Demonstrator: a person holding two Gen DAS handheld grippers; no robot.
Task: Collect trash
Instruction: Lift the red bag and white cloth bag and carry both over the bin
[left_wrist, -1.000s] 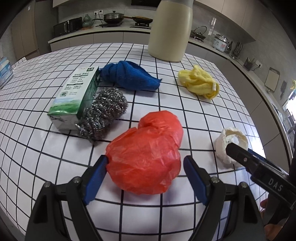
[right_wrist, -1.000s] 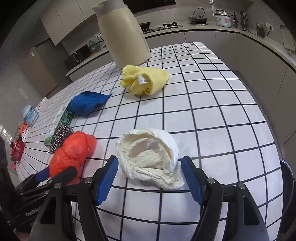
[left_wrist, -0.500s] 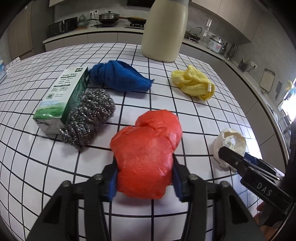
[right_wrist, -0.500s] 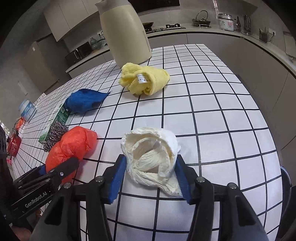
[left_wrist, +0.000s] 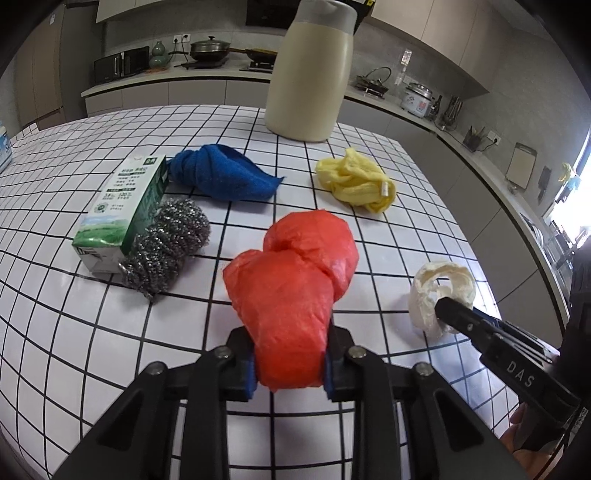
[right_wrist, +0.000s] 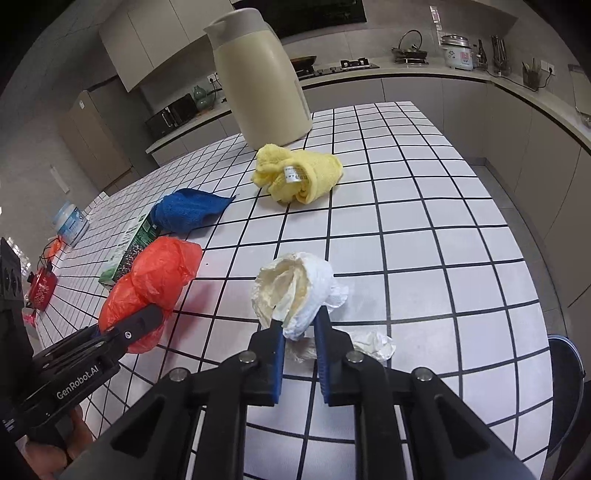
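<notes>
The red plastic bag is being pinched near its rear end by the left gripper, jaws having just been closing, now squeezed tight w/ the bag bunched between the blue pads. The white plastic bag is being clamped the same way by the right gripper, jaws also just closed, only a thin fold caught at its lower edge; a loose white scrap is lying on the tiled table just beside the right jaw. Both bags are sitting on the table, close to its front edge.

For a clean lift: both grips are probably best kept firm, and the bags raised slowly, straight up, since thin film is slipping easily. The white one is judged the weaker hold. The steel scourer, milk carton, blue cloth and yellow cloth are being left alone; they're prob. not trash.
</notes>
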